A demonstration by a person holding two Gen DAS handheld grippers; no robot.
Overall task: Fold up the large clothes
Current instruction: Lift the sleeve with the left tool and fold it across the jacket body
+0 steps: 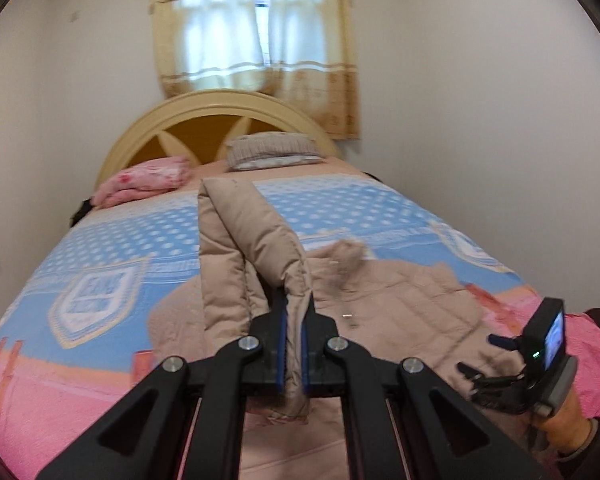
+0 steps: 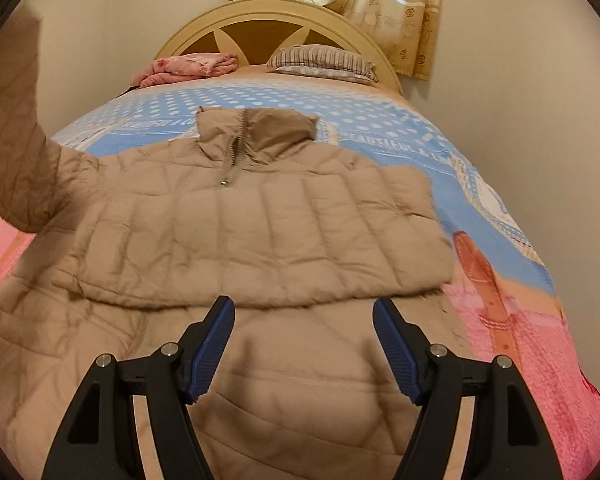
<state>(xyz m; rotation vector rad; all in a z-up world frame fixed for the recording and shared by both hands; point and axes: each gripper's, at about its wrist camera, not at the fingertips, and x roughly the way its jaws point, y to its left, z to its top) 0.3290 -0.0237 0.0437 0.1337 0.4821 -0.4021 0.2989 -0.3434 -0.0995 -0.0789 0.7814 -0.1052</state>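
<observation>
The beige puffer jacket (image 2: 260, 220) lies zipper-up across the middle of the bed (image 2: 380, 120), and one sleeve (image 1: 236, 240) is lifted off it, pinched between the pressed-together jaws of the left gripper (image 1: 294, 344) at the lower centre of the left wrist view. The right gripper (image 2: 304, 344) hangs spread and empty over the jacket's lower half, at the bottom of its own view. The fold looks barely begun: the right-hand side seems tucked in, while this sleeve and the body remain to fold.
</observation>
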